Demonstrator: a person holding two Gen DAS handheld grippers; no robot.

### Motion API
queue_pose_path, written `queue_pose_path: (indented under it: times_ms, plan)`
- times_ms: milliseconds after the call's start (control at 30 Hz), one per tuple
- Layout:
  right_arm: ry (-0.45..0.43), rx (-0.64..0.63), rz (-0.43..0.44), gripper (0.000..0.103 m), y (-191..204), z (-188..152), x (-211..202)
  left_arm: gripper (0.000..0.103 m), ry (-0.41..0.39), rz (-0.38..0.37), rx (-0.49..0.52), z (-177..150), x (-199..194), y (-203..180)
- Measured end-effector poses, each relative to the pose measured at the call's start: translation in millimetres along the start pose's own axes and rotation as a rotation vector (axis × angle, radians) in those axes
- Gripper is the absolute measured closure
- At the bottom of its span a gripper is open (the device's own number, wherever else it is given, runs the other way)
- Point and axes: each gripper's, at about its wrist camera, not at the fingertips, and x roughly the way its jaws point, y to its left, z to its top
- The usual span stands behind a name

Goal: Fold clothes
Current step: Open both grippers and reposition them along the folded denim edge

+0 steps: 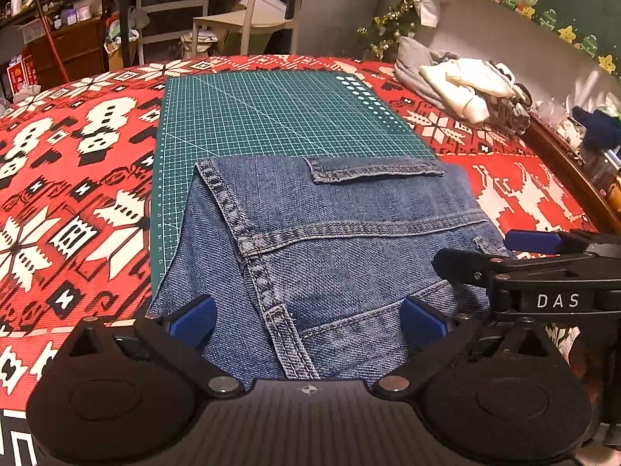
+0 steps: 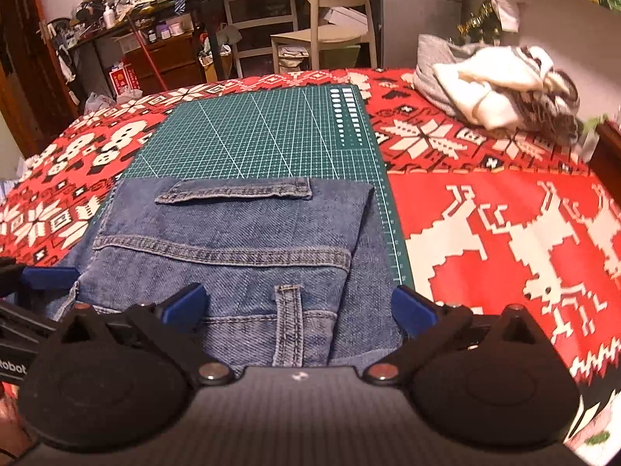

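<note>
Blue denim jeans (image 1: 330, 240) lie folded into a compact block on the near half of a green cutting mat (image 1: 279, 112); the same jeans (image 2: 240, 240) fill the middle of the right wrist view on the mat (image 2: 264, 136). My left gripper (image 1: 308, 320) is open, its blue pads spread above the near edge of the denim with nothing between them. My right gripper (image 2: 297, 308) is open too, over the near right part of the jeans. The right gripper (image 1: 535, 244) also shows at the right edge of the left wrist view.
A red and white patterned cloth (image 1: 70, 178) covers the table. A pile of grey and white clothes (image 1: 462, 85) sits at the far right; the same clothes pile (image 2: 500, 85) shows in the right wrist view. A pale chair (image 2: 333, 19) and cluttered shelves stand beyond the table.
</note>
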Motion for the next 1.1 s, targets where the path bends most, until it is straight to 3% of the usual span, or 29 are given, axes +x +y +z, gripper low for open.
queue_pose_path:
  times_ms: [333, 867, 1100]
  plan:
    - [0.001, 0.096, -0.02, 0.001, -3, -3, 4, 0.0, 0.031, 0.058, 0.03, 2, 4, -10]
    - [0.002, 0.109, -0.035, 0.001, -2, -4, 6, 0.001, -0.008, 0.049, 0.039, -3, 1, -9]
    - [-0.001, 0.095, 0.0, 0.002, -11, 1, -5, 0.02, -0.024, 0.023, 0.016, 2, -13, 0]
